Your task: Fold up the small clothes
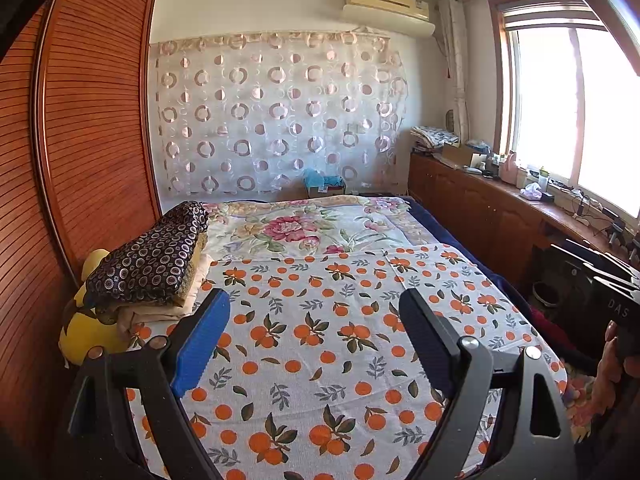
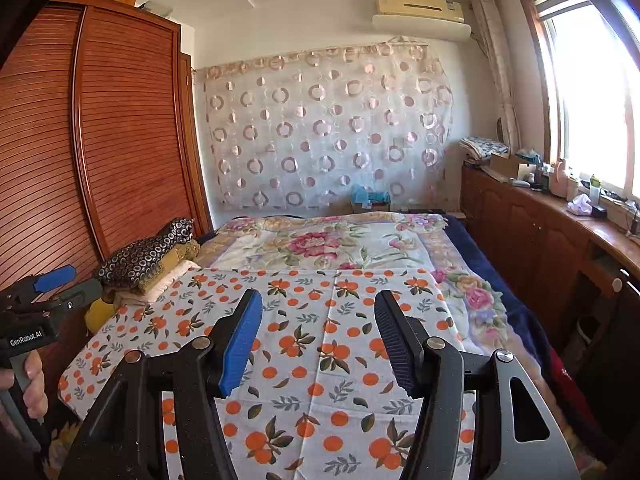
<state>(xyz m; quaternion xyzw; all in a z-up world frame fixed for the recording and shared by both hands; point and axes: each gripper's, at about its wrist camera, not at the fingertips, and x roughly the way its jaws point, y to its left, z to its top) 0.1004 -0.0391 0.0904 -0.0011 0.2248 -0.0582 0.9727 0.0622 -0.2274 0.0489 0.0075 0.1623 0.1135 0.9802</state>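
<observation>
A white cloth printed with oranges lies spread flat on the near part of the bed; it also shows in the right wrist view. My left gripper is open and empty, held above the cloth. My right gripper is open and empty, also above the cloth. The left gripper shows at the left edge of the right wrist view; the right one shows at the right edge of the left wrist view. No small garment is visible apart from the cloth.
A floral quilt covers the far bed. A stack of folded fabrics with a dark ring-patterned top and a yellow plush sit at the left by the wooden wardrobe. A cluttered wooden cabinet runs under the window at right.
</observation>
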